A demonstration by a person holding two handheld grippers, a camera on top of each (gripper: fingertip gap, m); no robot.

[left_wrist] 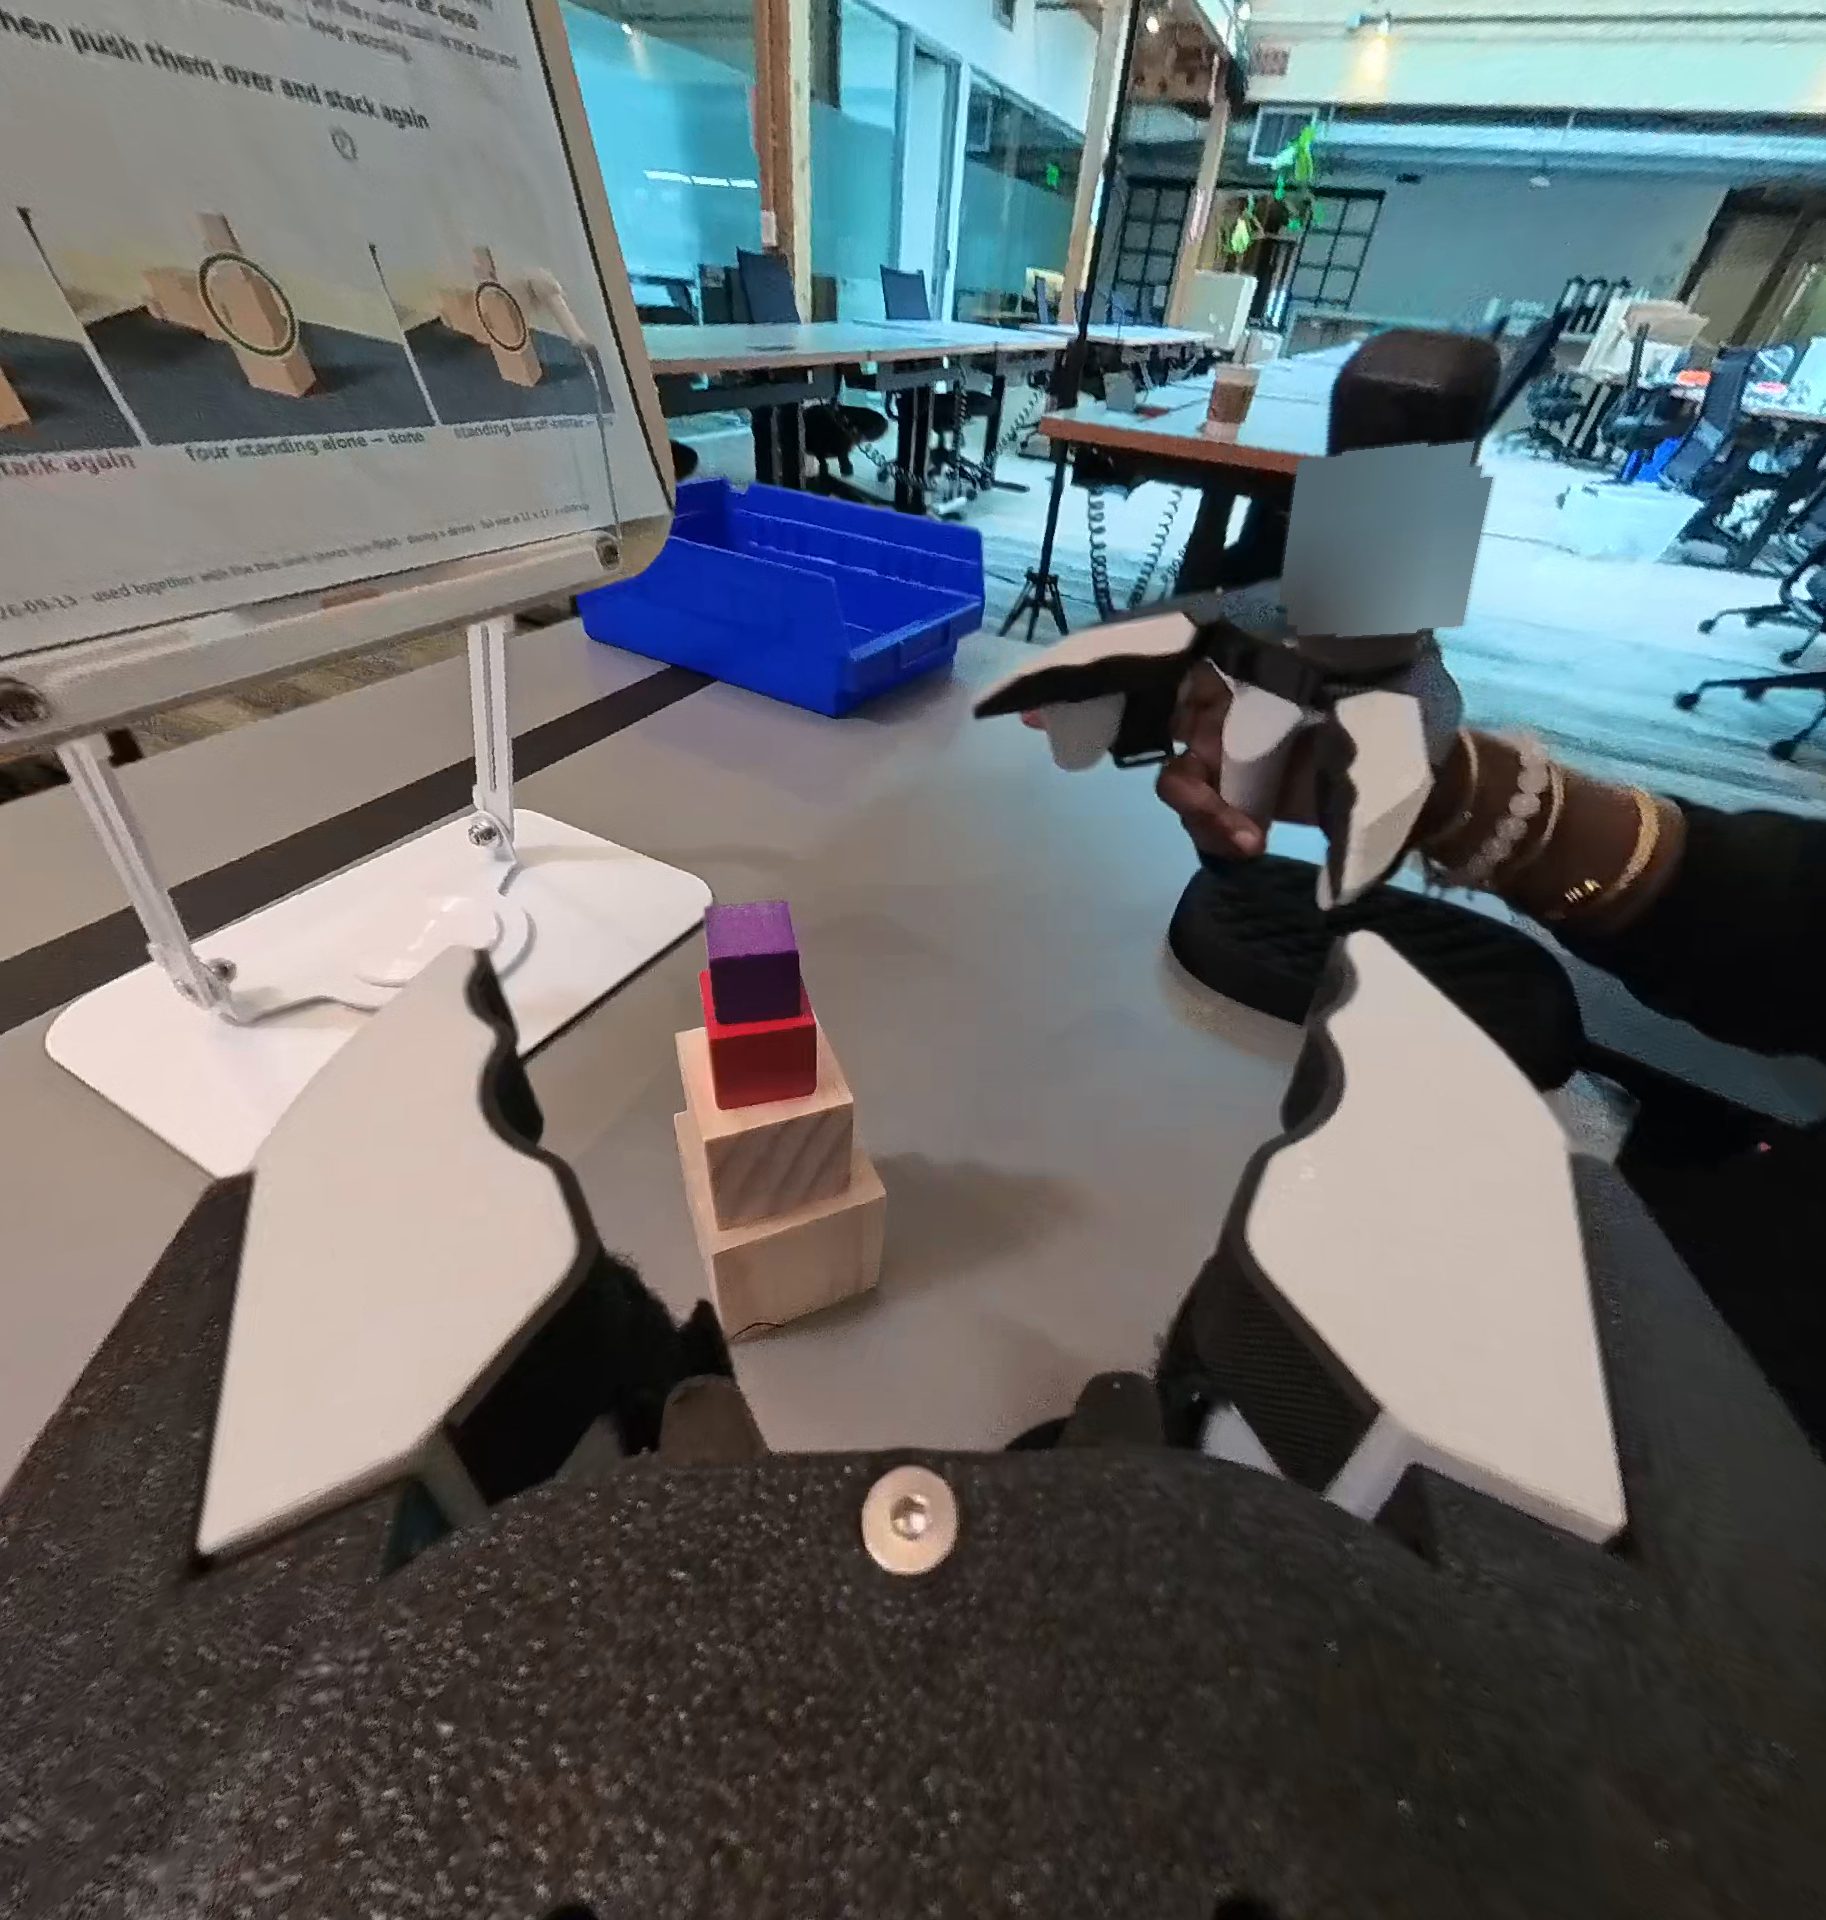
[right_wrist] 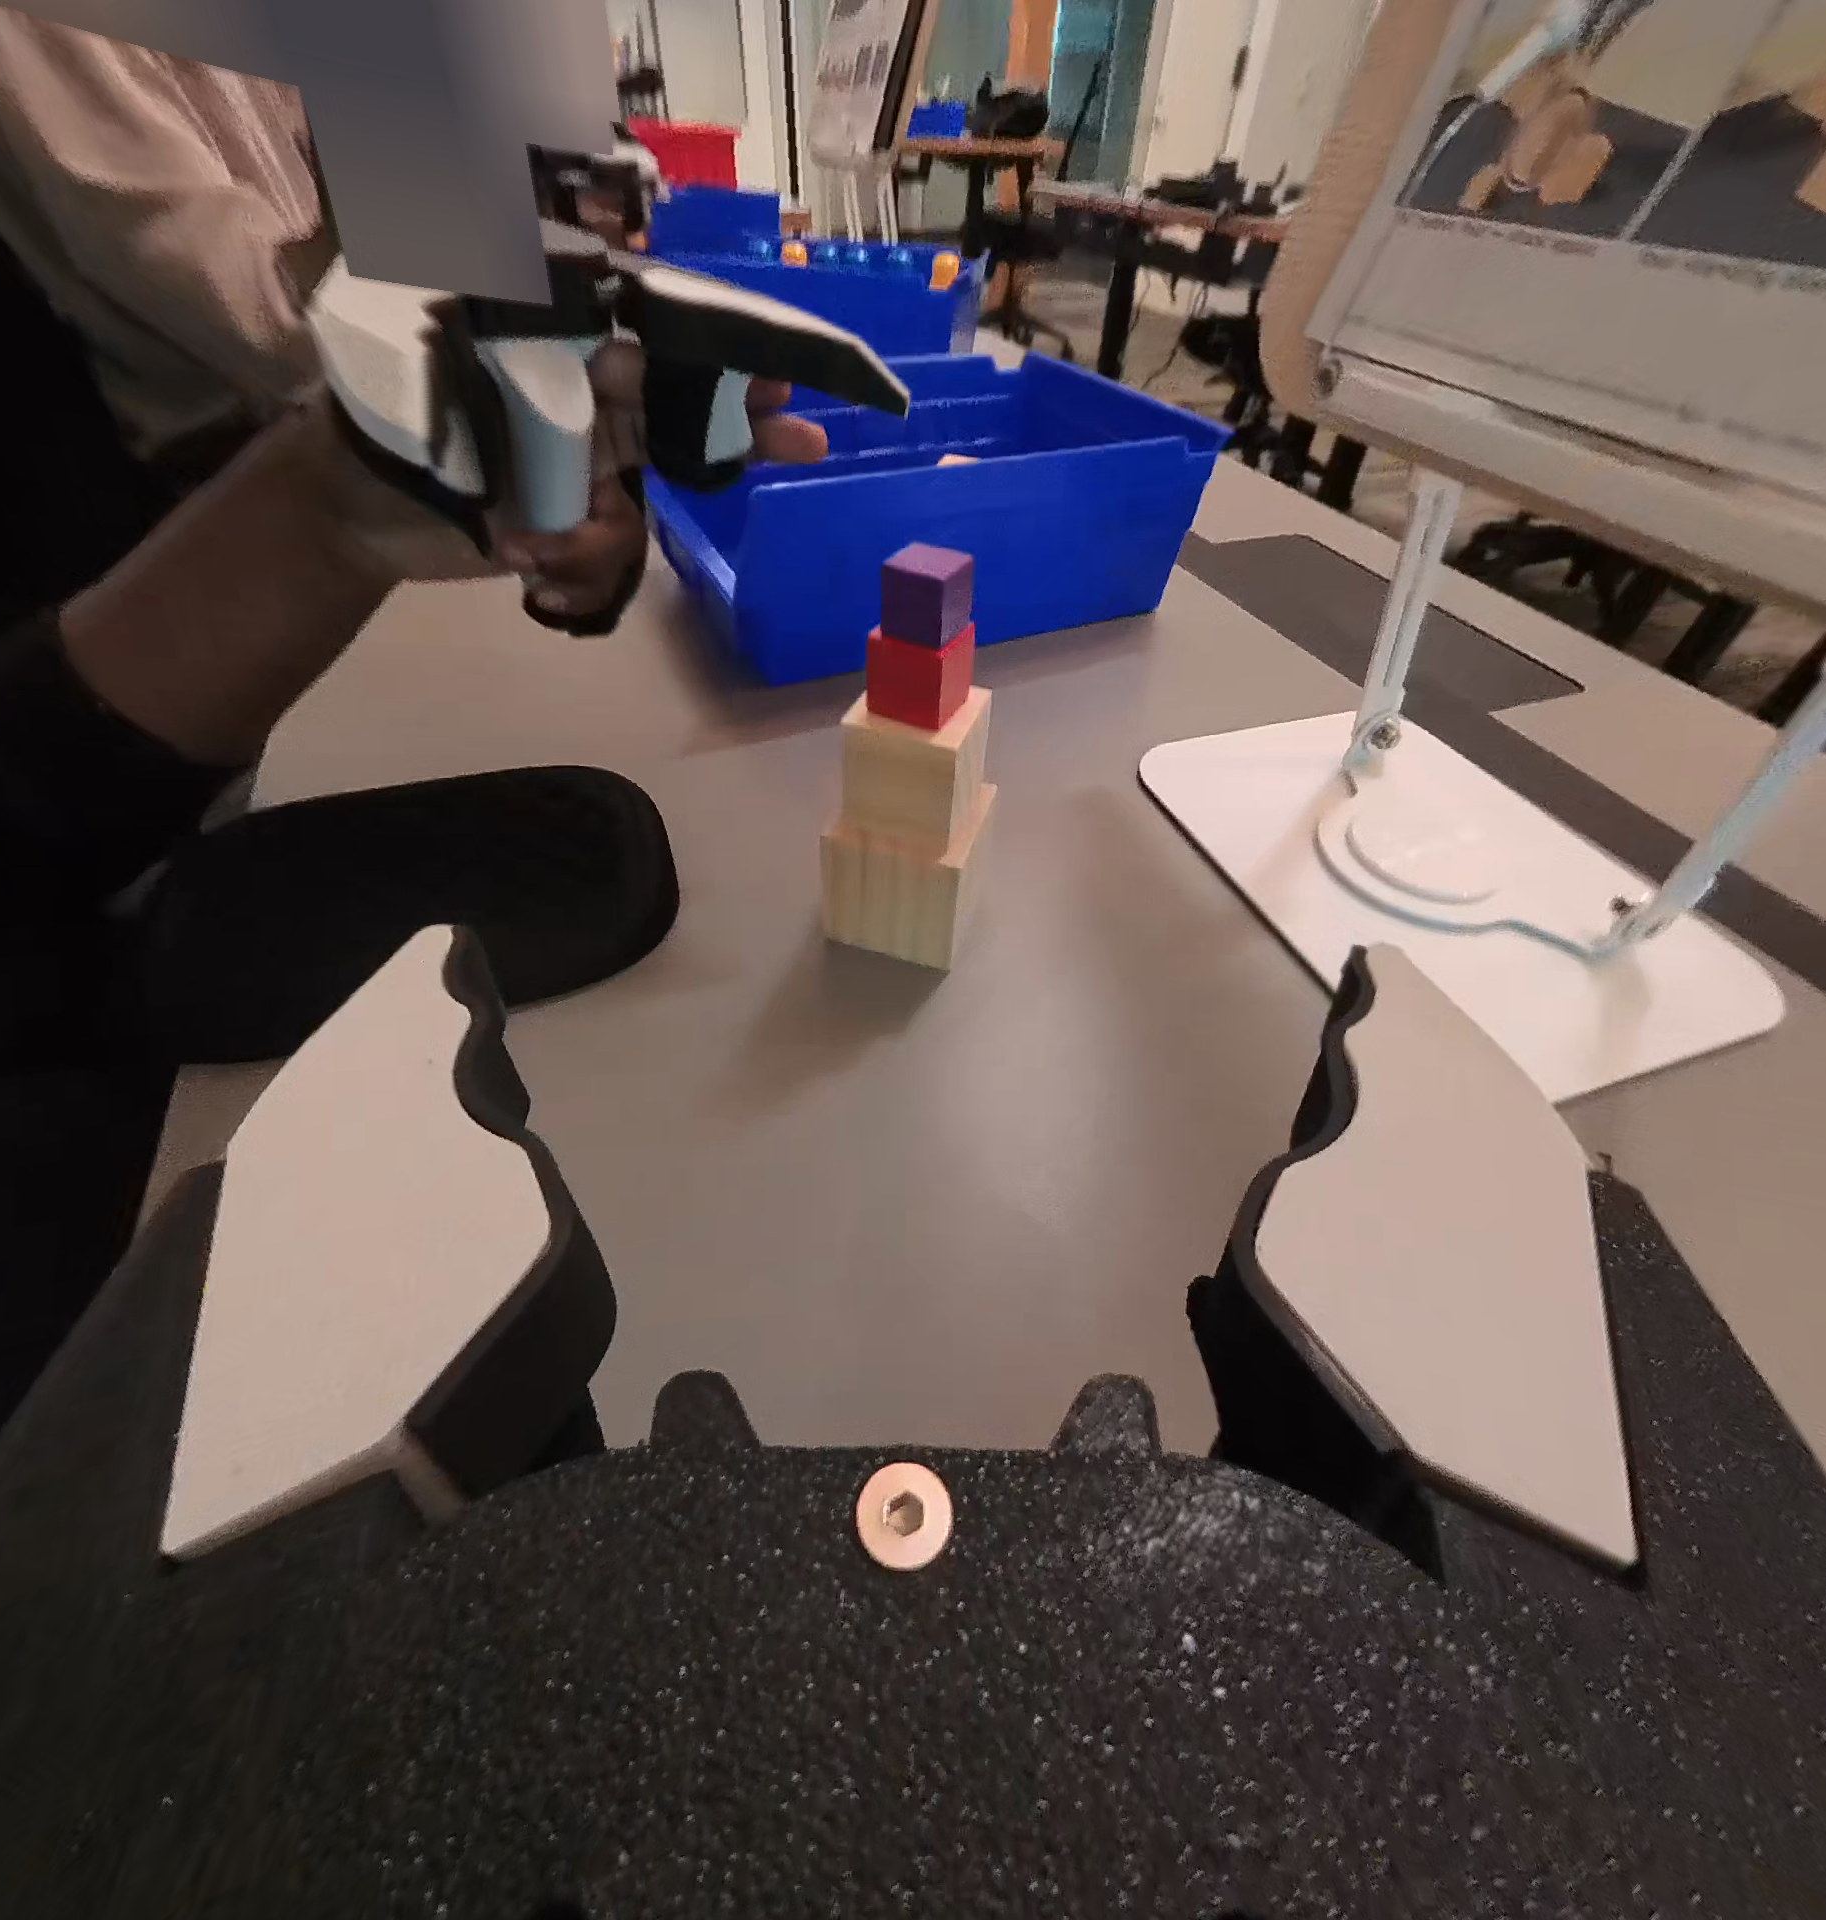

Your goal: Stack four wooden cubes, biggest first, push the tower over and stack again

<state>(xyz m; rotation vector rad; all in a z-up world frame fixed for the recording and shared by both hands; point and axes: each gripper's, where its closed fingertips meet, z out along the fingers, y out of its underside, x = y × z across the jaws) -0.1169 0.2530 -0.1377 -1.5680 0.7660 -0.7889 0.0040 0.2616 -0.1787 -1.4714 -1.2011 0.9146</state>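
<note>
The left gripper (left_wrist: 909,966) is spread wide with nothing between its fingers; the block tower stands on the table ahead of it, between the lines of the two fingers but touched by neither. The right gripper (right_wrist: 909,956) is likewise spread wide and bare, pointing at the same tower from the other side, well short of it. In the left wrist view the right gripper shows farther off, held in a hand (left_wrist: 1215,790) above the table, clear of the blocks.

The tower has four cubes, upright: a large wood cube (left_wrist: 797,1262) on the table, a smaller wood cube (left_wrist: 774,1148) on it, a red cube (left_wrist: 761,1055) above that, and a purple cube (left_wrist: 751,961) on top. Each sits a little off-centre on the one below.

The grey table (left_wrist: 992,852) also carries a blue bin (left_wrist: 784,613) behind the tower; something pale seems to lie inside it, though blur hides what. A white stand base (left_wrist: 369,997) lies beside the tower, bearing a sign board (left_wrist: 265,312). A black pad (right_wrist: 421,873) lies on the table edge near the person's sleeve.
</note>
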